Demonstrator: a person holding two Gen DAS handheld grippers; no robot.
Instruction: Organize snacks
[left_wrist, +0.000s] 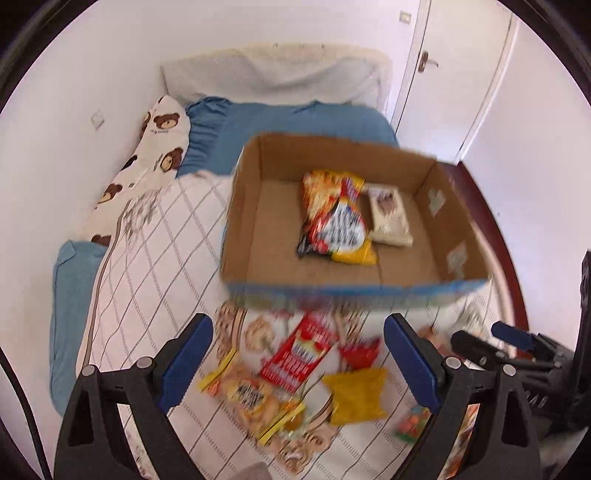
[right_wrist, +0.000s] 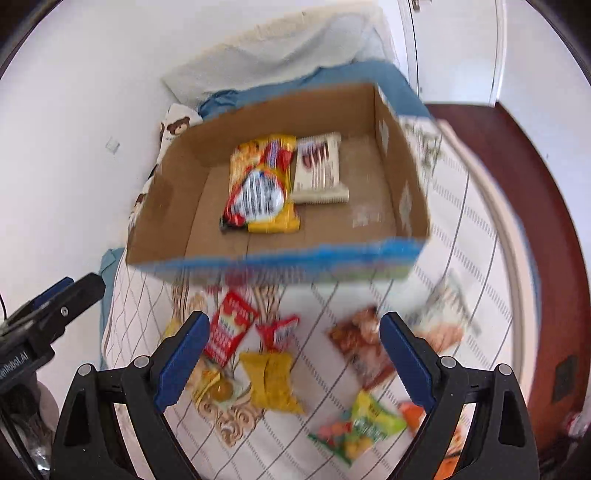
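Both my left gripper (left_wrist: 297, 360) and my right gripper (right_wrist: 294, 356) hang with jaws spread wide and nothing between them, above the snack packets scattered on the bed (left_wrist: 155, 236). A red packet (left_wrist: 295, 354) and a yellow packet (left_wrist: 356, 397) lie just below my left jaws; a brown packet (right_wrist: 360, 347) and a green candy bag (right_wrist: 354, 428) lie beneath my right. Beyond them sits the cardboard box (left_wrist: 243, 206), holding a big yellow-and-red bag (left_wrist: 334, 218) beside a white packet (left_wrist: 389, 216).

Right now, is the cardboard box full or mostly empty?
Mostly empty. The open brown cardboard box holds only two packets, a yellow-and-red snack bag and a white flat packet; much bare floor shows. More packets lie outside on the bed.
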